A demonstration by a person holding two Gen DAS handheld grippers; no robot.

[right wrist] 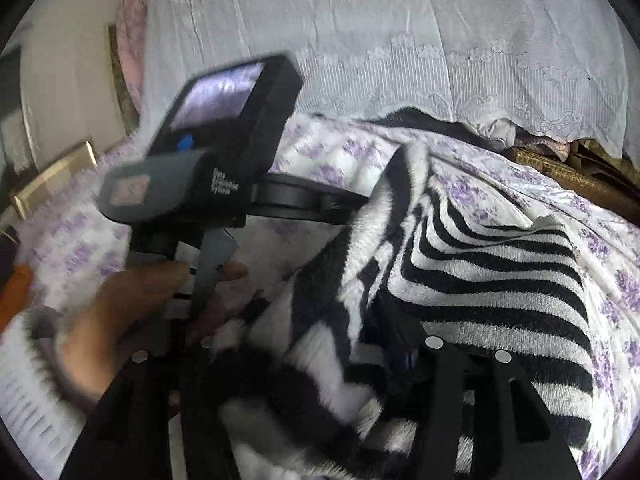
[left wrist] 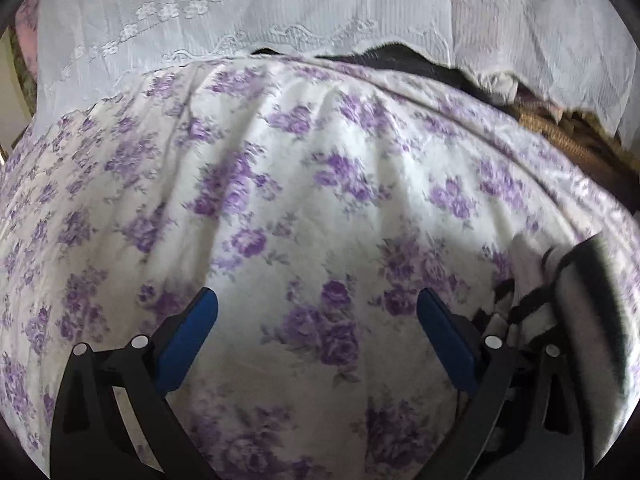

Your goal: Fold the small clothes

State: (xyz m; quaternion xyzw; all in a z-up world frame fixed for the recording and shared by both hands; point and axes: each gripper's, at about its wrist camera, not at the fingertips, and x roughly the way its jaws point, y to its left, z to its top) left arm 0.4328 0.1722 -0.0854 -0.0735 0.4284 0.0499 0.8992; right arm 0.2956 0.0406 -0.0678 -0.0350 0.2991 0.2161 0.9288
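Observation:
A black-and-white striped fuzzy garment lies on a bed sheet with purple flowers. My right gripper is shut on a bunched part of this garment, which drapes over its fingers and hides the pads. My left gripper is open and empty over the flowered sheet; the striped garment shows at its right edge. In the right wrist view the left gripper's body and the hand holding it are at the left, blurred.
A white lace curtain hangs behind the bed, also in the right wrist view. Dark cloth lies at the bed's far edge. A brown woven item sits at the far right.

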